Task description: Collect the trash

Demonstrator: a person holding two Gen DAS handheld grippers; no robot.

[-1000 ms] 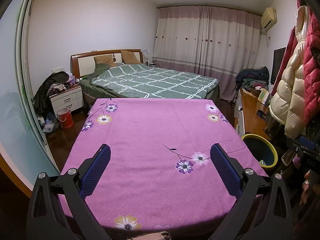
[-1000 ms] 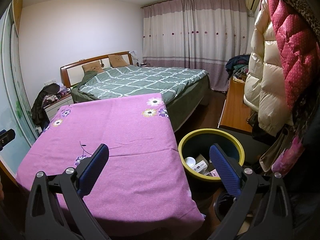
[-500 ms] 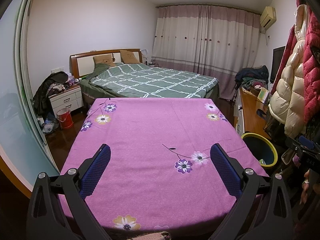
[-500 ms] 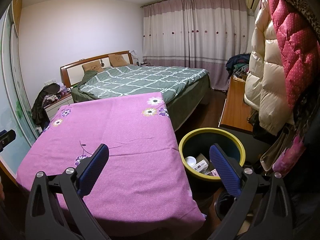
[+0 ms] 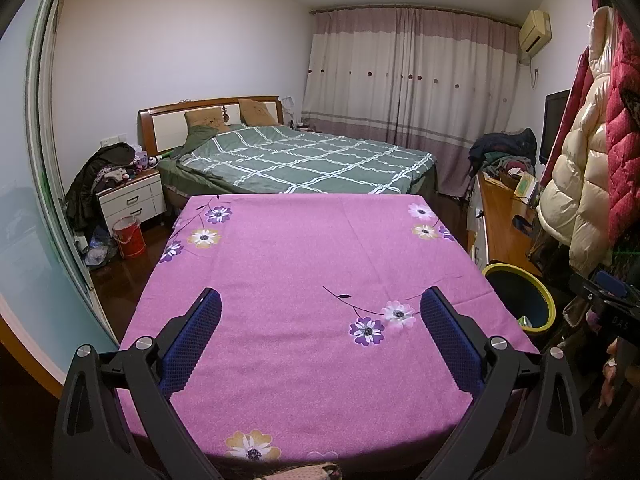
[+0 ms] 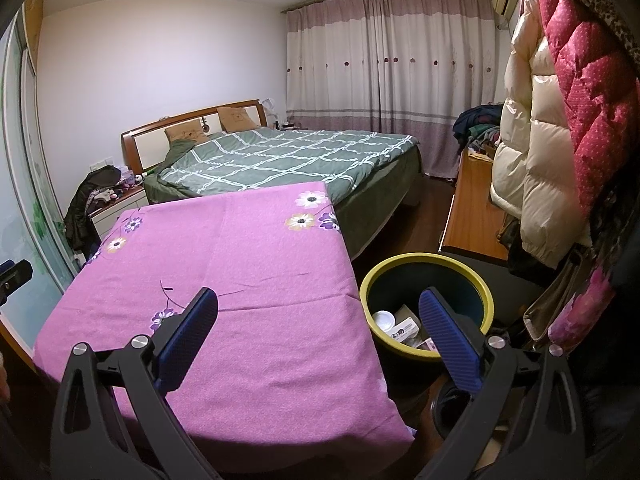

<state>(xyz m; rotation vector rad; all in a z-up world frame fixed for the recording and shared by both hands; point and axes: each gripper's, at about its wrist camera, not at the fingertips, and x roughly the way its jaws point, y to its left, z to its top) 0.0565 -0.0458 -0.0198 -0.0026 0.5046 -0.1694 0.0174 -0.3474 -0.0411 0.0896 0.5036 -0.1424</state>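
Note:
A dark bin with a yellow rim (image 6: 486,288) stands on the floor right of a table covered in a pink flowered cloth (image 6: 248,280). Inside it lie a white lid (image 6: 383,319) and small boxes (image 6: 406,326). The bin also shows in the left wrist view (image 5: 546,292). My left gripper (image 5: 320,336) is open and empty above the cloth (image 5: 304,264). My right gripper (image 6: 318,338) is open and empty, over the table's right edge, its right finger above the bin. No trash shows on the cloth.
A bed with a green checked cover (image 5: 312,160) lies behind the table. A white nightstand (image 5: 132,200) and red bucket (image 5: 129,236) stand at left. A wooden sideboard (image 6: 474,208) and hanging puffy coats (image 6: 560,120) crowd the right.
Both views have barely shifted. Both grippers stay open and empty.

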